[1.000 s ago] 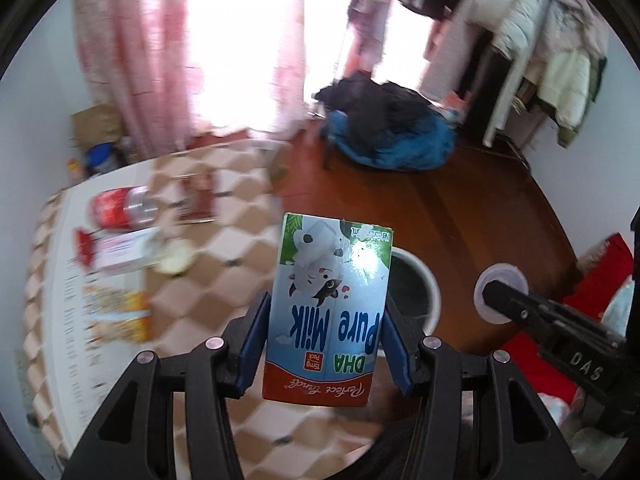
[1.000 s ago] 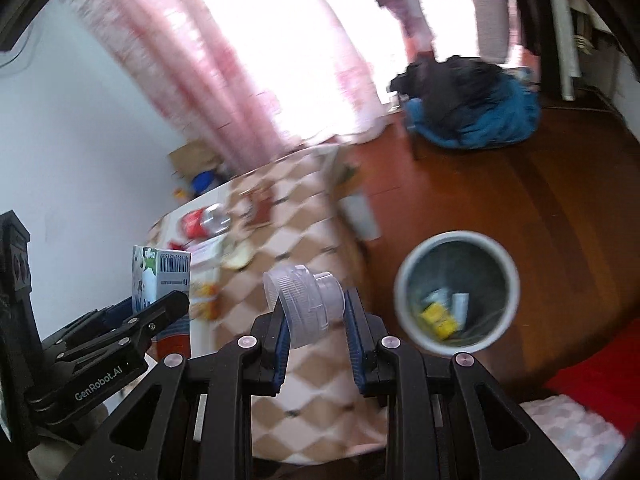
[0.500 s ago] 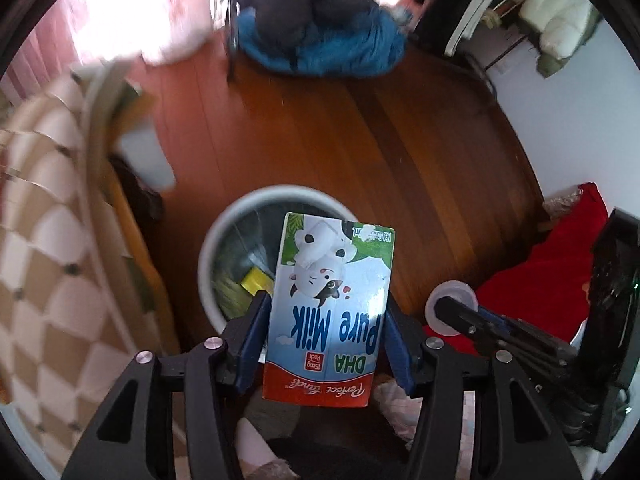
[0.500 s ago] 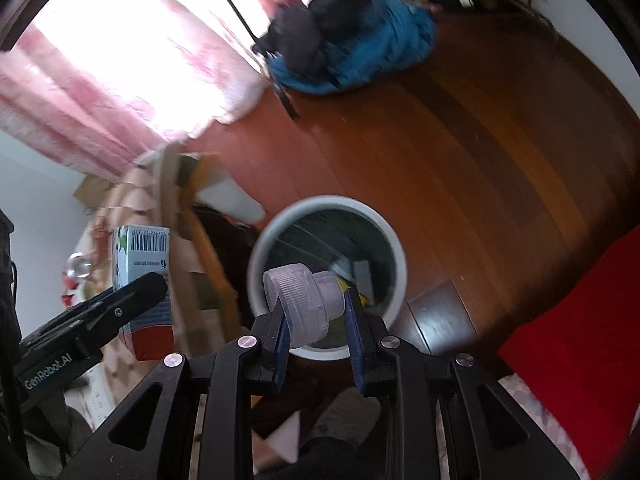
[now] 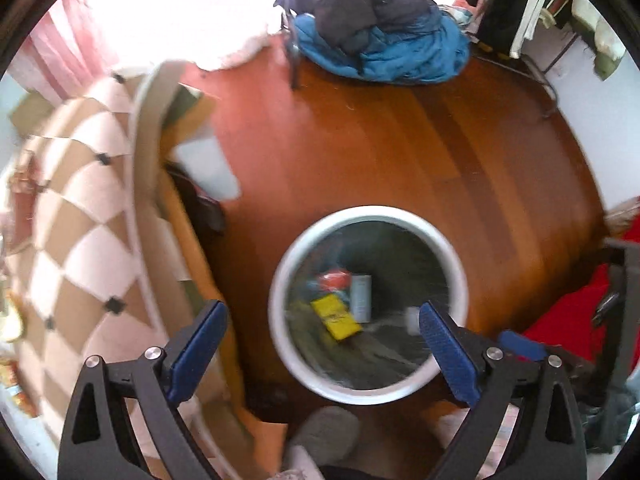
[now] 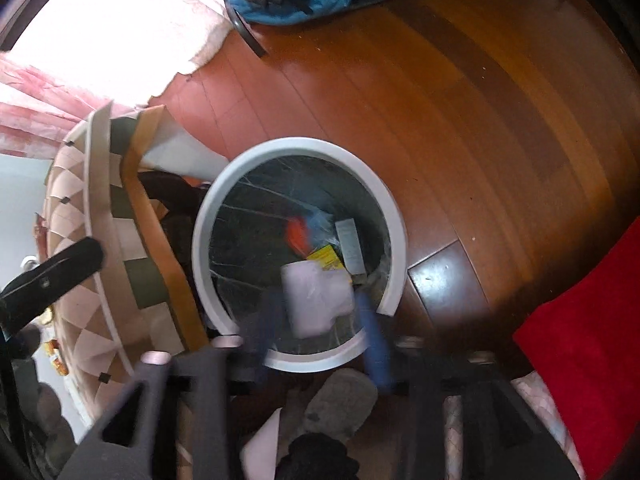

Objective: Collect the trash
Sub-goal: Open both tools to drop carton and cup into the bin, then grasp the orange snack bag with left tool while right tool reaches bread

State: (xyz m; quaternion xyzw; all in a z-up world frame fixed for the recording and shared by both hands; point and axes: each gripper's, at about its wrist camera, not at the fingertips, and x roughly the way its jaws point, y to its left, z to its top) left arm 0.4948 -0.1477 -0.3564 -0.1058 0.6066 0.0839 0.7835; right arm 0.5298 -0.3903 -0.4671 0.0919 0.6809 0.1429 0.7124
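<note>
A white-rimmed waste bin [image 5: 368,216] [image 6: 300,148] stands on the wooden floor straight below both grippers. Inside it lie a yellow packet [image 5: 336,318], a white strip and the red and blue milk carton [image 5: 334,280], which is blurred. My left gripper [image 5: 320,310] hangs over the bin with its jaws opening wide and nothing between them. My right gripper [image 6: 318,296] is blurred and its jaws are opening. A clear plastic cup [image 6: 318,300] sits loose between its blue pads [image 6: 370,328], over the bin's mouth.
A table with a checked cloth [image 5: 80,240] borders the bin on the left. Blue bedding with dark clothes [image 5: 380,48] lies on the floor at the back. A red cloth [image 6: 580,328] is at the right. A grey slipper [image 6: 340,404] is near the bin's front.
The left jaws have spread and the milk carton has dropped from them into the bin. The right gripper has come down over the bin and its jaws have widened around the cup.
</note>
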